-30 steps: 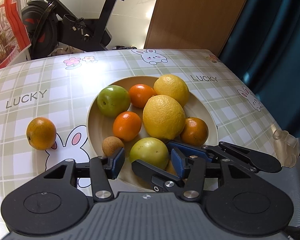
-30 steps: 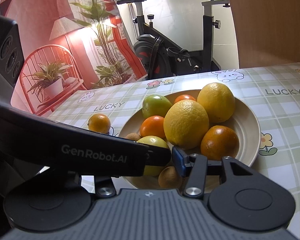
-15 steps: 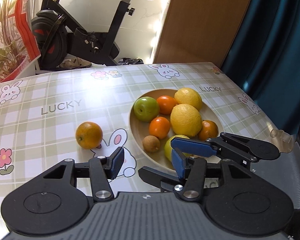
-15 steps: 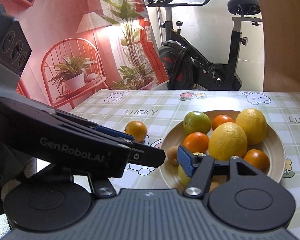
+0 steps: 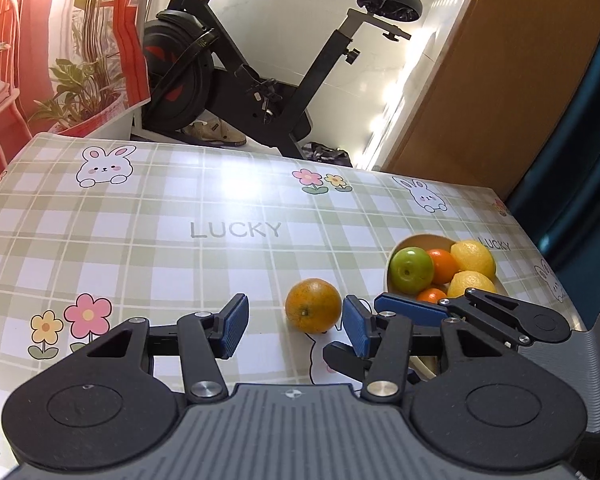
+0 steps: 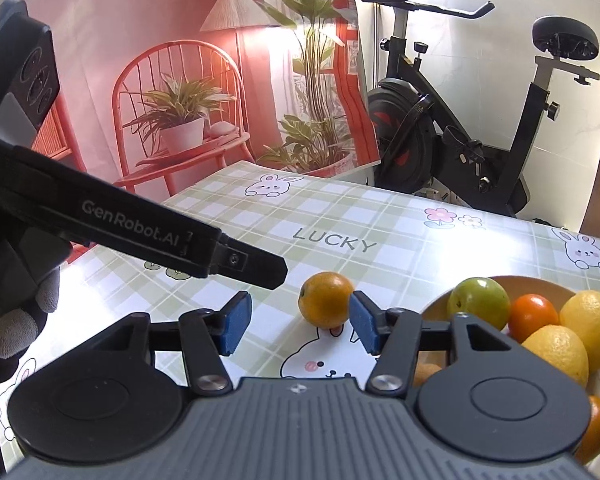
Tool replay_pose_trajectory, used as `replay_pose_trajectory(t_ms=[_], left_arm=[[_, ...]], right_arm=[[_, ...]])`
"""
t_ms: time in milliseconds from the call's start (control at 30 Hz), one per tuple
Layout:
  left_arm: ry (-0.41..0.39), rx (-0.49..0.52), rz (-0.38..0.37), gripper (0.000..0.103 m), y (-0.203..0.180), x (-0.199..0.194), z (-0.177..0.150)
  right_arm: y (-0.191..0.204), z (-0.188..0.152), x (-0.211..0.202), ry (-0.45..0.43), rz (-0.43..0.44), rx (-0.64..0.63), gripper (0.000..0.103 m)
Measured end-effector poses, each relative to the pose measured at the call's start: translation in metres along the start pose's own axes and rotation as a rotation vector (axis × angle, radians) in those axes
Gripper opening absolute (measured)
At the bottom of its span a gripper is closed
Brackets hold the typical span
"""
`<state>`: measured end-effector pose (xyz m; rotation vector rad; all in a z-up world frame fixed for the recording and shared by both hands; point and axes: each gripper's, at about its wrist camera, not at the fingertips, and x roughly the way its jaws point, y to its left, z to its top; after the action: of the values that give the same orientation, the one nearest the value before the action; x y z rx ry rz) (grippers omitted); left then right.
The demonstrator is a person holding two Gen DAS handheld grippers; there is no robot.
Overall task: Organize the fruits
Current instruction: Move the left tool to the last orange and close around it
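Lone round orange (image 5: 313, 305) on the checked counter (image 5: 180, 240), beside the beige fruit bowl (image 6: 516, 282). Firm, smooth, rolls easily: grip it across its middle. Your left gripper (image 5: 294, 326) and right gripper (image 6: 300, 322) both gape wide, empty.

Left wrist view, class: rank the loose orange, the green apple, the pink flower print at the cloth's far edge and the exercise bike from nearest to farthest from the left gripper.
1. Loose orange, on the cloth just ahead of the left gripper.
2. Green apple, in the bowl to the right.
3. Pink flower print, near the table's far edge.
4. Exercise bike, on the floor beyond the table.
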<state>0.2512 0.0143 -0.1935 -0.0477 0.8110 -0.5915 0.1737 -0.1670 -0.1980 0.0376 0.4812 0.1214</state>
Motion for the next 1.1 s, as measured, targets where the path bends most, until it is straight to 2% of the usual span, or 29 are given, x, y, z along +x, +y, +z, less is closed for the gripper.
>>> replay_pose_trajectory(t_ms=[267,600,700,800,1100], left_arm=[[0.035,-0.053,-0.038,0.053,0.009,0.033,0.001],[0.067,-0.096,-0.098,0.053,0.011,0.053,-0.007],[0.076,-0.095,-0.113,0.052,0.010,0.054,-0.010],[0.081,-0.081,-0.101,0.045,0.006,0.054,-0.012],[0.058,-0.036,-0.090,0.045,-0.015,0.025,-0.026]], right_arm=[[-0.012,0.002,0.035,0.047,-0.018,0.002,0.055],[-0.021,-0.002,0.052,0.070,-0.018,0.036,0.053],[-0.022,-0.002,0.052,0.067,-0.018,0.042,0.046],[-0.023,-0.003,0.049,0.063,-0.006,0.053,0.045],[-0.015,-0.011,0.022,0.036,0.010,0.071,0.045]])
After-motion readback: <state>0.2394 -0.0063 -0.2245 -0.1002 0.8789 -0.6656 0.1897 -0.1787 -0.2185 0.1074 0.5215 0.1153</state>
